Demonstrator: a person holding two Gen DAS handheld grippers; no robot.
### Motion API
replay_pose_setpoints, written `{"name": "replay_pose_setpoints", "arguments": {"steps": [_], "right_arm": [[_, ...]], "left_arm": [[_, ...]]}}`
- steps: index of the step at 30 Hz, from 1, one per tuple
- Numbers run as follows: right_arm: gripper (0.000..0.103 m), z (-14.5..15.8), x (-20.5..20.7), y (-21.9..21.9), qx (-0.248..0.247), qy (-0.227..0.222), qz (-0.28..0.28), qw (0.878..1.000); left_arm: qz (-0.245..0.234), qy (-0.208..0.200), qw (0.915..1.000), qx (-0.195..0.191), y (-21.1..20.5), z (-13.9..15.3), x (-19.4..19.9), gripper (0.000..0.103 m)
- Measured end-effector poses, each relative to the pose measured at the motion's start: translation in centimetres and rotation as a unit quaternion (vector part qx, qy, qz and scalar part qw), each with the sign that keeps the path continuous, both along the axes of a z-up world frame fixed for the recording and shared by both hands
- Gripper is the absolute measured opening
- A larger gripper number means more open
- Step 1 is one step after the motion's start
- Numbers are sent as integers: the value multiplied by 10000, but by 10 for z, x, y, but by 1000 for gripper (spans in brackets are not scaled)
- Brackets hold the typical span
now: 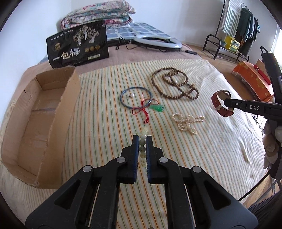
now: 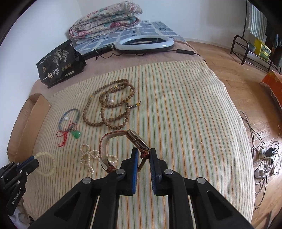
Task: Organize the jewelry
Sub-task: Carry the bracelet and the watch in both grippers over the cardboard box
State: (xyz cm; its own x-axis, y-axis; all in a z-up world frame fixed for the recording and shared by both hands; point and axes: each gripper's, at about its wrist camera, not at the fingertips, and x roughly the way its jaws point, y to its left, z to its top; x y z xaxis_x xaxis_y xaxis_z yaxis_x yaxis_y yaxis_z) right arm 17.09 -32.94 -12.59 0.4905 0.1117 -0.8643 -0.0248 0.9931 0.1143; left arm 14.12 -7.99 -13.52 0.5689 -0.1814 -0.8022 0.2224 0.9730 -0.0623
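Note:
My left gripper (image 1: 142,139) is shut on a pale bead bracelet (image 1: 142,149), also seen in the right wrist view (image 2: 46,164), held over the striped blanket. My right gripper (image 2: 142,153) is shut on the strap of a brown leather watch (image 2: 121,146), lifted above the bed; it also shows in the left wrist view (image 1: 221,103). On the blanket lie a brown wooden bead necklace (image 1: 173,84), a blue bangle (image 1: 135,96) with a loose pearl inside, a green pendant on red cord (image 1: 156,107) and a pearl strand (image 1: 187,123). An open cardboard box (image 1: 40,123) stands at the left.
A black snack bag (image 1: 77,45) stands behind the box. A ring light (image 1: 156,41) with its cable and a folded quilt (image 1: 97,15) lie at the back. An orange box (image 1: 253,81), a clothes rack (image 1: 234,33) and floor cables (image 2: 266,155) are to the right.

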Motion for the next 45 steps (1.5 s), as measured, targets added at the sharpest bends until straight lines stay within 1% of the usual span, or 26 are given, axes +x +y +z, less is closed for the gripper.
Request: {"name": "replay_pose_setpoints", "arguments": {"steps": [9, 13, 23, 27, 35, 40, 45], "right_arm": [[10, 31, -10, 19, 139, -419, 99, 9990], [11, 42, -12, 31, 168, -565, 177, 9981], [11, 65, -8, 76, 151, -872, 593, 9943], [11, 73, -2, 98, 261, -935, 760, 9924], [11, 79, 7, 151, 357, -1008, 1115, 9880], [11, 77, 12, 185, 400, -1014, 1323, 9852], [11, 72, 15, 220, 437, -981, 1549, 9821]], "left_arm": [[17, -455, 9989, -94, 10, 39, -8, 5], [92, -561, 9983, -136, 21, 53, -9, 5], [432, -800, 9958, -103, 61, 80, -9, 5], [603, -891, 9942, -32, 82, 88, -8, 5], [1082, -948, 9896, -30, 130, 96, -5, 5], [1366, -908, 9864, -65, 159, 93, -2, 5], [1556, -778, 9847, -34, 183, 83, -2, 5]]}}
